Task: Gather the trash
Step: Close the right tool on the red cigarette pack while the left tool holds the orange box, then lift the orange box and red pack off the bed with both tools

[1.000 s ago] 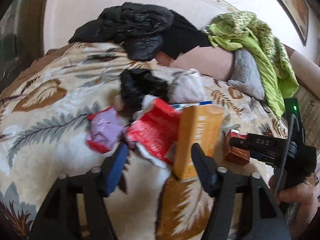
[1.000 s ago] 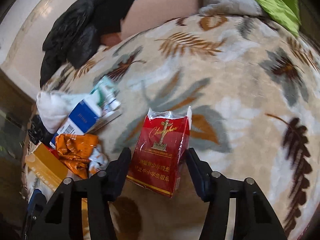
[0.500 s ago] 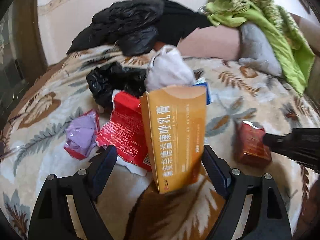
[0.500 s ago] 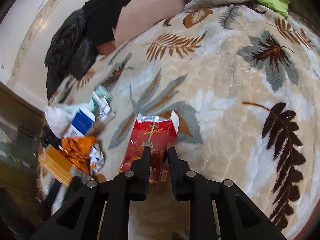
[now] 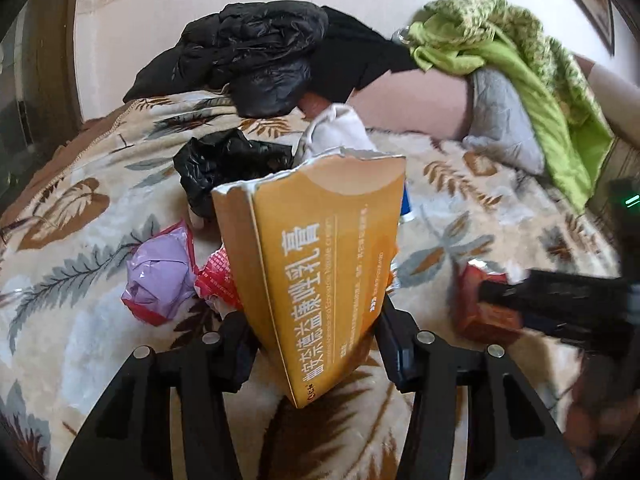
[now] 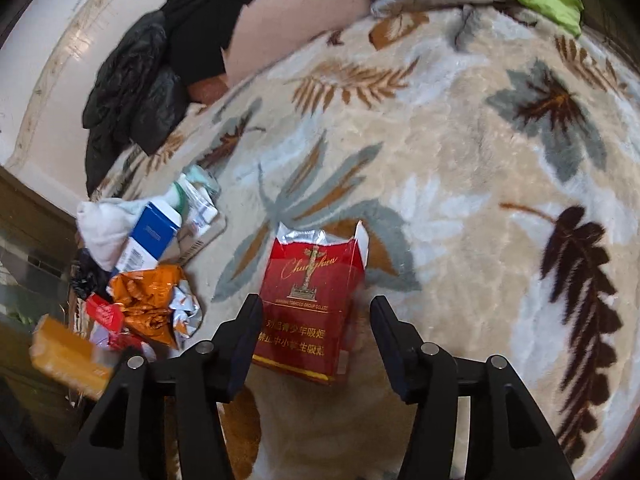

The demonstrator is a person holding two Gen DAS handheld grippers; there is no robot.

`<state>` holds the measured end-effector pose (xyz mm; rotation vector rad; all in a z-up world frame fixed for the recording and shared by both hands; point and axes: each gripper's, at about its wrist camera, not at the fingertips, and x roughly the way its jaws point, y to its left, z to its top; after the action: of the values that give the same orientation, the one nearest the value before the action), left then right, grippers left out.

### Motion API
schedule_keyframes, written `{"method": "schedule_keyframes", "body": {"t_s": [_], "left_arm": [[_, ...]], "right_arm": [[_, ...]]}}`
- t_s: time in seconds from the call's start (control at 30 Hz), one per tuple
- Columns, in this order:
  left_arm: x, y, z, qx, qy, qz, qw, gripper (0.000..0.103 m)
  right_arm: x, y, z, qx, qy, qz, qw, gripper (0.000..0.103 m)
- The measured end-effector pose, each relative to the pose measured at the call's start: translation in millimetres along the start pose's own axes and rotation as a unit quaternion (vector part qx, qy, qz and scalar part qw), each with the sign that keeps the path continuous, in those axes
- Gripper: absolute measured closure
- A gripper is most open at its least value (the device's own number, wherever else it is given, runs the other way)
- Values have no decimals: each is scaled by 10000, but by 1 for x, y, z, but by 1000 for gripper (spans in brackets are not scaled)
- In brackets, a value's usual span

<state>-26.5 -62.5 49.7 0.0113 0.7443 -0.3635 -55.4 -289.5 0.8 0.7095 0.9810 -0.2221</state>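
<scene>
A torn orange carton stands upright between the fingers of my left gripper. Its jaws are closing and both pads press on the carton's sides, holding it above the blanket; it shows blurred at the lower left of the right wrist view. A red cigarette pack with torn foil lies flat on the leaf-pattern blanket. My right gripper straddles its lower half with jaws opening, and a gap shows by the right pad. The left wrist view shows the pack partly behind the blurred right gripper.
A trash pile lies left of the pack: a blue box, an orange foil wrapper, a white wad, a black bag, a purple-lined wrapper. A black jacket, green cloth and a grey cushion lie behind.
My left gripper widened around the orange carton, then closed on it and lifted it upright. My right gripper pinched the red pack half a second ago and has spread apart again.
</scene>
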Motion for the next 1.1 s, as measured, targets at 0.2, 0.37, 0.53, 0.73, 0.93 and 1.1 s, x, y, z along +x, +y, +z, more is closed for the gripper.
{"method": "schedule_keyframes", "body": {"t_s": [0.2,0.37,0.53,0.73,0.93,1.1], "left_arm": [[-10,13,3,-183,-96,-87,9997,53],[-13,16,3,-237,-105,-150,9996,53],[-13,10,2,-119,-122,-256,9995,53],[-14,6,0,7,-125,-240,9996,53],[-16,5,0,58,-193,-95,9998,53],[-19,3,-1,133,-261,43,9996,53]], "right_arm": [[1,15,2,-343,-106,209,9991,66],[-13,25,-1,-639,-390,443,9962,78],[-26,28,-1,-740,-659,586,9934,78],[-40,36,-5,-977,-955,572,9890,78],[-49,44,-11,-1237,-1113,573,9844,78],[-55,51,-21,-1452,-1194,593,9804,78]]}}
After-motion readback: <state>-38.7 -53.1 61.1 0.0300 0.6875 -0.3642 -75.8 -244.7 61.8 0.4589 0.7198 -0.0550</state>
